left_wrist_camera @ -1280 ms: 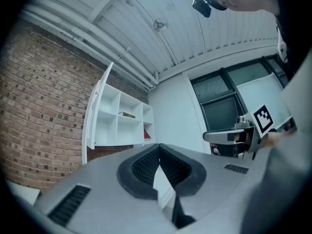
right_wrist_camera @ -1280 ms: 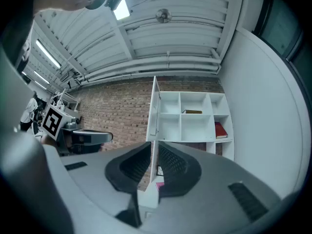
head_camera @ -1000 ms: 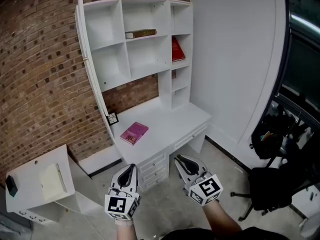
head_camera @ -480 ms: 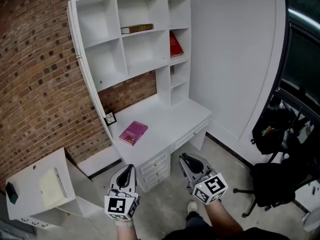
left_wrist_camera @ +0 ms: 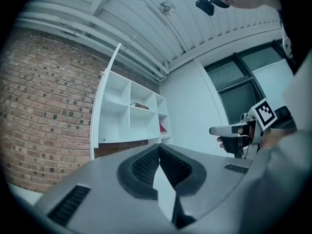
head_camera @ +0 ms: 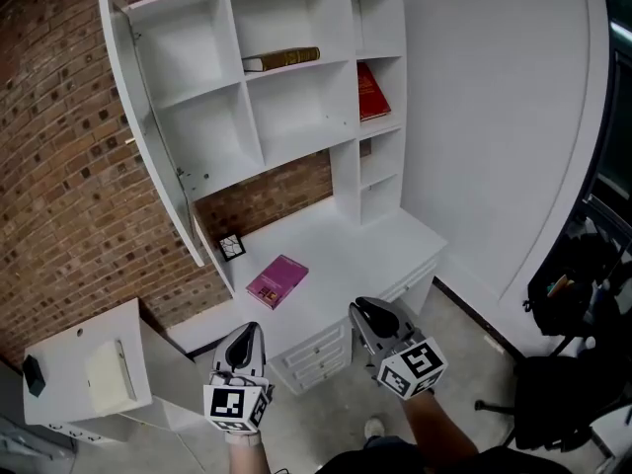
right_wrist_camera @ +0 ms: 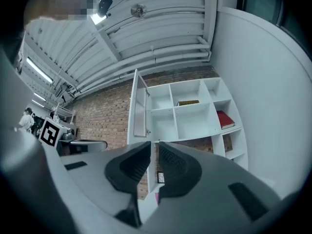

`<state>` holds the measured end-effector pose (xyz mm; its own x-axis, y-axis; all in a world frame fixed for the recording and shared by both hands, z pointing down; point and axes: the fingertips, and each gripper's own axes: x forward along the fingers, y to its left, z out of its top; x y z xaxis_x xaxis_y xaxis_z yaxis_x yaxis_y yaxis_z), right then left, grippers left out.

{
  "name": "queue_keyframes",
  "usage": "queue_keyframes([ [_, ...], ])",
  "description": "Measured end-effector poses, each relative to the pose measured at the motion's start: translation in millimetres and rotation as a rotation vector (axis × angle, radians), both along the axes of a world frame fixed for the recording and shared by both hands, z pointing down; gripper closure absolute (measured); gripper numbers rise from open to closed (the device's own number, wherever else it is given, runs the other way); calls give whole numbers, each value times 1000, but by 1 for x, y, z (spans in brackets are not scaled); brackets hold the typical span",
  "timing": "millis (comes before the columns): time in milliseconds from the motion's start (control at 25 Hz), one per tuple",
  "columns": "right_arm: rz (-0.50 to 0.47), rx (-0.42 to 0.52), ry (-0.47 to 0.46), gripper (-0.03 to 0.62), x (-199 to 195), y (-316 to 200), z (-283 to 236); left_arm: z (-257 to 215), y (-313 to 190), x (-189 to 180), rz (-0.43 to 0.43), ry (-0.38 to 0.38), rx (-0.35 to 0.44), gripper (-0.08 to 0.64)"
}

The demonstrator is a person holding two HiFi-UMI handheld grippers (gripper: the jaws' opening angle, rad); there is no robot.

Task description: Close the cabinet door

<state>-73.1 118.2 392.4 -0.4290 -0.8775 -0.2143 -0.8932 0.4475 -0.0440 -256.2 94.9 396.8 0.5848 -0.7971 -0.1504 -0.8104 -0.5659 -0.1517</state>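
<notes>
The white cabinet door stands swung out at the left side of the white shelf unit above the desk. It also shows as a tall white panel in the left gripper view and the right gripper view. My left gripper hangs low before the desk drawers, its jaws shut and empty. My right gripper is beside it, well below and to the right of the door. Its jaws are shut but for a thin slit and hold nothing. Neither gripper touches the door.
A brown book lies on an upper shelf and a red book leans at the right. A pink book and a small frame are on the desk. A low white cabinet stands left, a dark chair right.
The head view has shifted, so the shelf unit looks larger and the door's inner face shows more. Both grippers stay low in front, shut and empty.
</notes>
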Motion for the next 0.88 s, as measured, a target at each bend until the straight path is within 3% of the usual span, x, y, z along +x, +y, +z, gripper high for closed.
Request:
queue_keyframes([
  [400,-229,17,-10,534,24,-108,-24,-32,-79,19,-257,-9,47,551],
  [880,-446,75,-41,534,-34,-182,-54,-93,-121,-29,-457,2,144,551],
])
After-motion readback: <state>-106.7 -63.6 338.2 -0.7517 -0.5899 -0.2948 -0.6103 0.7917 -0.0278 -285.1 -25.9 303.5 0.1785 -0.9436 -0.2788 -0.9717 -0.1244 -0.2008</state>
